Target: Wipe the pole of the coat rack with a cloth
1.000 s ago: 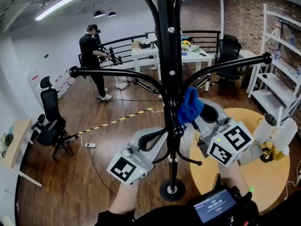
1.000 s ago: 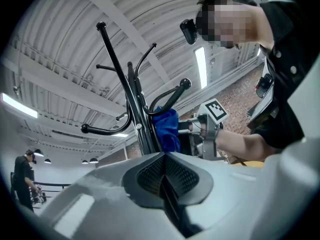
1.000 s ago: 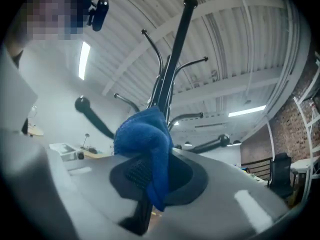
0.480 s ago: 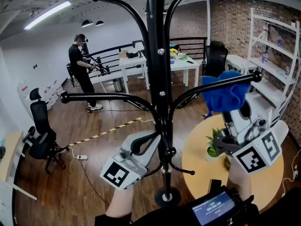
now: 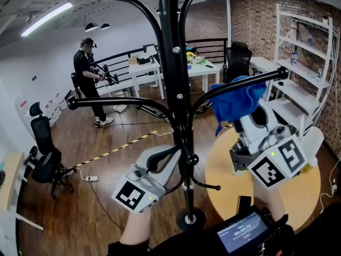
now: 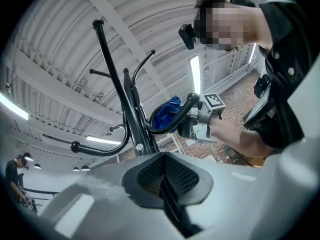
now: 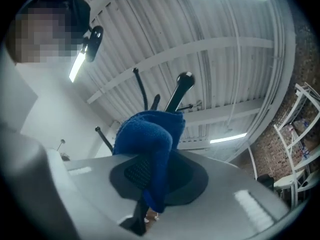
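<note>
The black coat rack's pole [image 5: 173, 89] rises through the middle of the head view, its base [image 5: 191, 217] on the wood floor. A blue cloth [image 5: 234, 103] is draped against the rack's right-hand arm [image 5: 261, 81], and my right gripper [image 5: 244, 115] is shut on it from below. In the right gripper view the cloth [image 7: 147, 139] bulges out of the closed jaws, with the arm's knob [image 7: 185, 79] behind it. My left gripper [image 5: 171, 158] sits low beside the pole, left of it. In the left gripper view its jaws [image 6: 165, 176] are shut on nothing, with the pole [image 6: 120, 99] ahead.
A round wooden table [image 5: 306, 199] stands to the right, under my right gripper. A white shelf unit [image 5: 303, 52] lines the brick wall. A person [image 5: 88, 73] stands at the back left by white tables [image 5: 205, 68]. An office chair [image 5: 45, 153] is at left. Striped tape [image 5: 117, 145] crosses the floor.
My right gripper carried the cloth from beside the pole up and out along the right-hand arm, then slid back a little towards the pole. The left gripper barely moved.
</note>
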{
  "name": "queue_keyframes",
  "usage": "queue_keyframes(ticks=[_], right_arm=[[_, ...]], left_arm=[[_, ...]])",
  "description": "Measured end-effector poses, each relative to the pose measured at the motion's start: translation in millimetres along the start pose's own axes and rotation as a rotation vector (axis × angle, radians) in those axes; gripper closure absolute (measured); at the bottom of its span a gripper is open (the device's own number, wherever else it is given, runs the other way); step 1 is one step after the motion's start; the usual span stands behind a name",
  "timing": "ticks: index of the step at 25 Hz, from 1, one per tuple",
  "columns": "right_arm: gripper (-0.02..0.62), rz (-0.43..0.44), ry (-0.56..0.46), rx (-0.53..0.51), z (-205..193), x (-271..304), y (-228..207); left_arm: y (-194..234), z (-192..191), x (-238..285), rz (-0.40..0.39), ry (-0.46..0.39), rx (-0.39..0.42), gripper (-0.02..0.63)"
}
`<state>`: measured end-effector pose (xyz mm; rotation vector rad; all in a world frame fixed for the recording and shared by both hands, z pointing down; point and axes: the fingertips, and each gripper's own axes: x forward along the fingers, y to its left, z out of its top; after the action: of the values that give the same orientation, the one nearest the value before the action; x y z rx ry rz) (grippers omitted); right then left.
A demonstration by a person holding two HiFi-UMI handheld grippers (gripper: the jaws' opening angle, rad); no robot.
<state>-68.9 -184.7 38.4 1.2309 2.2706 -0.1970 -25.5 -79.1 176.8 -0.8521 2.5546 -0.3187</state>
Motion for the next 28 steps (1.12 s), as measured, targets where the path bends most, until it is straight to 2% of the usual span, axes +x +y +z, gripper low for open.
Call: queue_keyframes(ticks=[5,10,15,18,20,23,25,28], right_arm=[[0.549,0.07,0.109,-0.023,-65,19,33],[0.549,0.09,0.162,-0.058,-102,13,43],[0.549,0.101,0.292,0.009,-163,-16,47],[0.551,0.108,0.432,0.007,-215,-47,53],[0.551,0.151,0.575,-0.043,-254,-70,62],[0.551,0.308,0.86,-0.186,-317,-113,78],[0.551,0.396,1.002,-0.261,-352,-143,87],[0.549,0.412,1.074,-0.296,-368,-169,88]], left_arm=[[-5,-1,-15,0.019,0.004,-0.011,0.603],[-8,-13,-24,0.043,0.029,-0.032,0.603],[-18,-29,-32,0.07,0.054,-0.071,0.603],[-26,-45,-37,0.08,0.094,-0.092,0.603],[-30,-50,-40,0.089,0.114,-0.109,0.603],[-33,-51,-41,0.09,0.119,-0.119,0.603],[-36,-50,-38,0.081,0.112,-0.117,0.603],[-44,-50,-33,0.066,0.112,-0.117,0.603]])
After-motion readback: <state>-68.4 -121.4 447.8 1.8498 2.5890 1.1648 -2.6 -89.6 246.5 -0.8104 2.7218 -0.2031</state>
